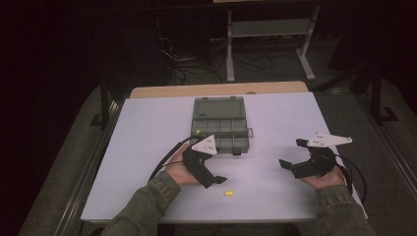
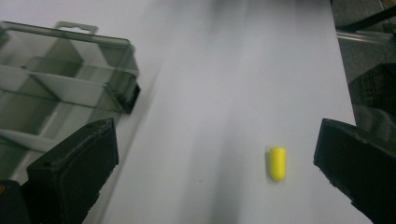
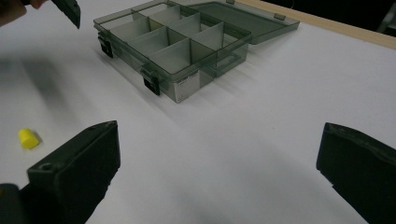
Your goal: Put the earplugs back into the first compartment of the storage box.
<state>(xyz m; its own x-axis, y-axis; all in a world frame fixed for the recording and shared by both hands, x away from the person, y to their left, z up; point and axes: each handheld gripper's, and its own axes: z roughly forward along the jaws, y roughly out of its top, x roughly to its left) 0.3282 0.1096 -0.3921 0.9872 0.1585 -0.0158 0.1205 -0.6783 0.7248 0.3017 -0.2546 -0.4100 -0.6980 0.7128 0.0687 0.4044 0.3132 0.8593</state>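
I had the left gripper (image 2: 215,154) w/ jaws wide, empty, over the white desk (image 1: 147,147); a small yellow plug (image 2: 277,163) lay between them, nearer the right-hand jaw. Right gripper (image 3: 217,163) was also wide, empty. The compartment box (image 1: 219,125) sat mid-desk, lid open, approx. 8 cells, contents unclear.

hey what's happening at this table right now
A person sits at a white table with a two-jaw gripper in each hand. The left gripper is open, its jaws standing either side of a small yellow plug lying on the table, not yet touching it. The right gripper is also open and holds nothing. Farther back sits a clear compartment box with its lid folded open.
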